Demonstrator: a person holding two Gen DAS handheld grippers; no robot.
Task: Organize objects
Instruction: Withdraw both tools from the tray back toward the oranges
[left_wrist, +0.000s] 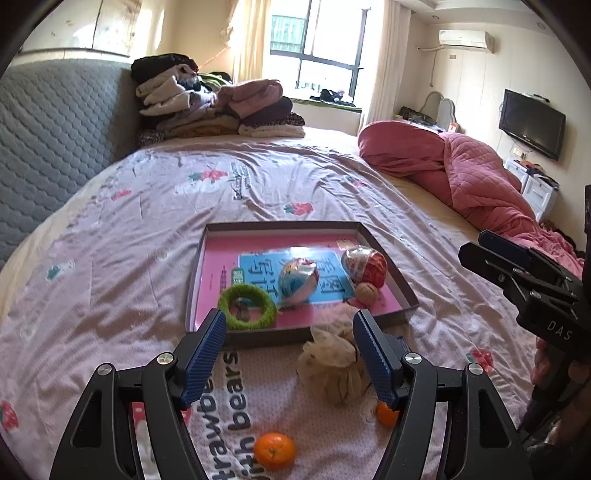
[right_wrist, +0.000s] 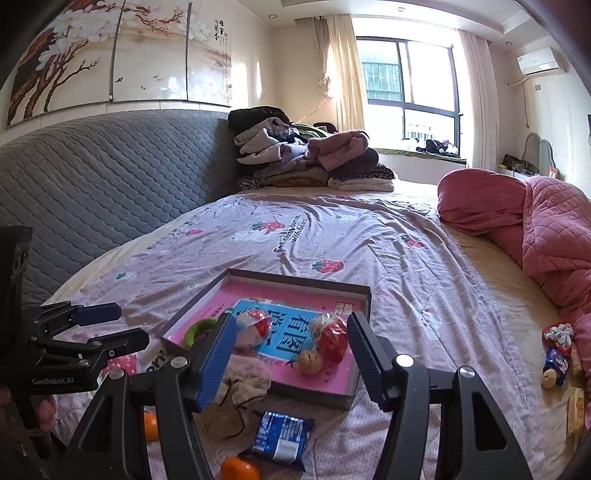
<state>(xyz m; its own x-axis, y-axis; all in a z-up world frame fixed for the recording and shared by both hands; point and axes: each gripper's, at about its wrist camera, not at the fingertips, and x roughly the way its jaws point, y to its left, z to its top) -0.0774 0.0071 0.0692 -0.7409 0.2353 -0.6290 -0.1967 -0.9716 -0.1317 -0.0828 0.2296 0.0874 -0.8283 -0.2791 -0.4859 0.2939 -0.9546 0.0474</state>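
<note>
A bed (left_wrist: 110, 229) with a pale lilac sheet printed with strawberries fills the room; a grey quilted headboard (left_wrist: 55, 133) stands at far left, folded clothes (left_wrist: 218, 107) are piled at its end, a window (left_wrist: 314, 40) lies beyond, and a pink quilt (left_wrist: 472, 177) is heaped at right below a wall TV (left_wrist: 532, 123). The sheet reads "strawberry with bears" in part.

The left claw (left_wrist: 290, 354) is released, nothing between its pads; "GenRobot.AI" shows on its body in the right view. Near it lie two oranges (left_wrist: 275, 450) and a beige cloth bundle (left_wrist: 332, 365). Just beyond sits the tray (left_wrist: 280, 226), lined pink and blue with large Chinese characters, holding a green ring (left_wrist: 247, 306), two foil-wrapped balls (left_wrist: 298, 280) and a walnut (left_wrist: 366, 293).

The right claw (right_wrist: 291, 354) is likewise released and empty; "DAS" is on its body. A blue snack packet (right_wrist: 280, 439) lies near it, more snacks (right_wrist: 557, 354) at far right.
</note>
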